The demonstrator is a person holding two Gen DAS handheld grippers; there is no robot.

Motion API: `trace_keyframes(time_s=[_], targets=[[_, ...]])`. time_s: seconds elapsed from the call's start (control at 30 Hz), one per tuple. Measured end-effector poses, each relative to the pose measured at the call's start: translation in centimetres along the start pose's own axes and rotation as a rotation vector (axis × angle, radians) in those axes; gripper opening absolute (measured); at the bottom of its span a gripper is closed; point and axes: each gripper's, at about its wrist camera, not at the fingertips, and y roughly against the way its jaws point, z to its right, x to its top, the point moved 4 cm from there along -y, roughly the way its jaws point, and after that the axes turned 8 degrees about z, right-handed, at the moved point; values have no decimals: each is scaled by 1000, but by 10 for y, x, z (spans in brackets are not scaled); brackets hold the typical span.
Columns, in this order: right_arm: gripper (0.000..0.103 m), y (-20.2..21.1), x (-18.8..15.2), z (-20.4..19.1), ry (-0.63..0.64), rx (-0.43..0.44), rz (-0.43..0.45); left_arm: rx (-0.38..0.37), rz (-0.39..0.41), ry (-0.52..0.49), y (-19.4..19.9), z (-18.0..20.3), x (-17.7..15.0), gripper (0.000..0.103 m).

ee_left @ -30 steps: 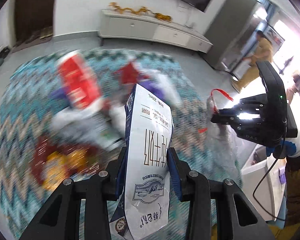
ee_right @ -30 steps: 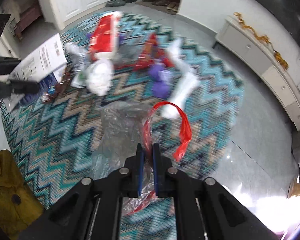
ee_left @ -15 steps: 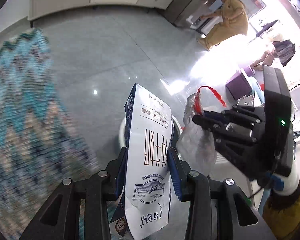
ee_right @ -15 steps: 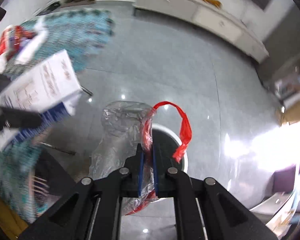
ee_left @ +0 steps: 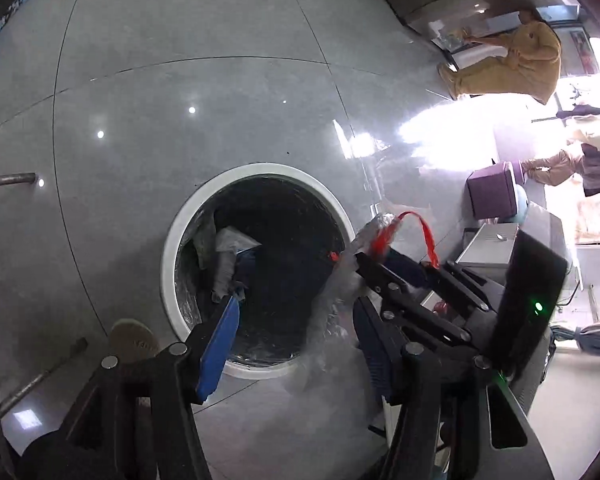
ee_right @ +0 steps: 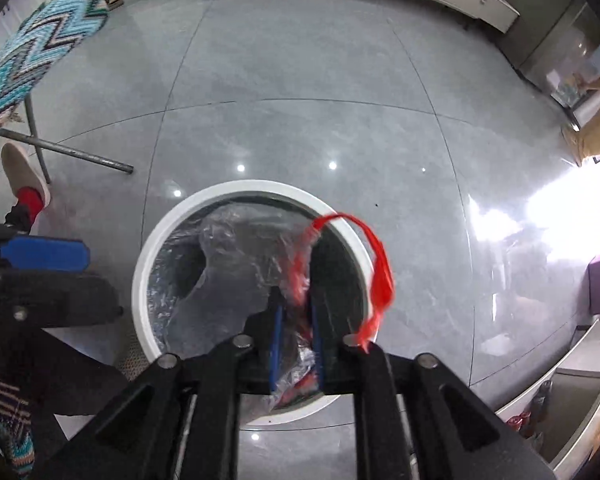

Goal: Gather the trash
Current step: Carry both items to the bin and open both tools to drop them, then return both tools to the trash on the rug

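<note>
trash bin [ee_left: 168,264] below both tools: left tool [ee_left: 296,320] opening, empty; right tool [ee_right: 294,320] opening, clear bag [ee_right: 236,256] between its pads.

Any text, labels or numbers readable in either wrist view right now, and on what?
Nothing reads clearly.
Shoe: faint lettering on the toe, too blurred to read.
White carton inside the bin: print too dark and small to read.
</note>
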Motion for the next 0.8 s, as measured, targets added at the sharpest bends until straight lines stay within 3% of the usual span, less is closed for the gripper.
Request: trace_keyframes(time_s=[0.1, 0.27, 0.43, 0.53, 0.7, 0.8], targets=[[43, 0, 1, 5, -22, 1, 5, -19, 17, -23, 7, 12, -1, 57], [43, 9, -2, 6, -46, -13, 21, -21, 115, -158, 60, 35, -9, 57], [43, 54, 16, -14, 9, -39, 93, 19, 265, -252, 124, 39, -18, 57], [43, 90, 34, -43, 83, -62, 136, 41, 336, -274, 169, 25, -31, 57], [43, 147, 61, -113, 174, -16, 240, 141, 470, -347, 248, -26, -63, 58], [43, 173, 71, -159, 214, 35, 297, 196, 529, -338, 293, -71, -82, 68]])
